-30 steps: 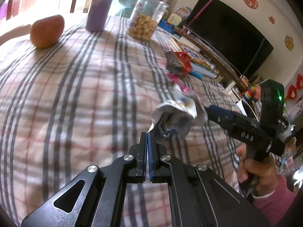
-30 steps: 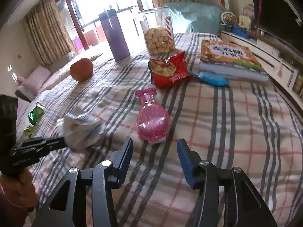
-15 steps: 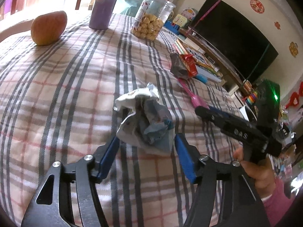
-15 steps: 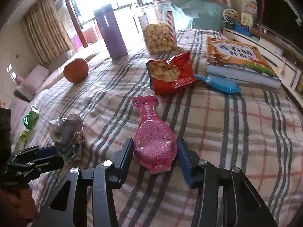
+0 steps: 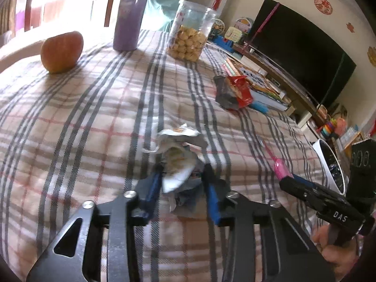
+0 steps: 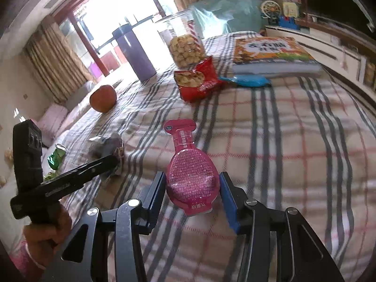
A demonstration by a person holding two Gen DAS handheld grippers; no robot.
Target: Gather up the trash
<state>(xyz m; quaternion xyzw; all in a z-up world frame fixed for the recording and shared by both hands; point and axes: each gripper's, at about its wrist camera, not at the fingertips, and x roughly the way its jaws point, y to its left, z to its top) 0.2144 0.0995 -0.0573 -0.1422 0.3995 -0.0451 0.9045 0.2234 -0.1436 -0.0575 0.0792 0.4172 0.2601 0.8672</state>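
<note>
A crumpled white and grey wrapper [image 5: 178, 164] lies on the plaid cloth [image 5: 94, 117]. My left gripper [image 5: 182, 171] straddles it, its jaws closing, and both blue pads touch the wrapper's sides. From the right wrist view the same wrapper [image 6: 105, 145] sits at the tip of the left gripper [image 6: 112, 162]. A pink bulb-shaped pouch [image 6: 188, 171] fills the gap of my right gripper [image 6: 192, 176], with its pads against both sides. In the left wrist view the pouch [image 5: 279, 171] sticks out edge-on from the right gripper [image 5: 285, 181].
A red snack bag [image 6: 197, 82], a blue pouch [image 6: 249, 81] and a book [image 6: 270, 54] lie further back. Behind them stand a snack jar [image 6: 183, 44], a purple bottle [image 6: 136, 51] and an orange fruit [image 6: 103, 98]. A white bin [image 5: 329, 162] stands off the right edge.
The left gripper held the wrapper in the air, opened and dropped it on the cloth, and now closes around it. The right gripper moved forward around the pink pouch and narrowed onto it.
</note>
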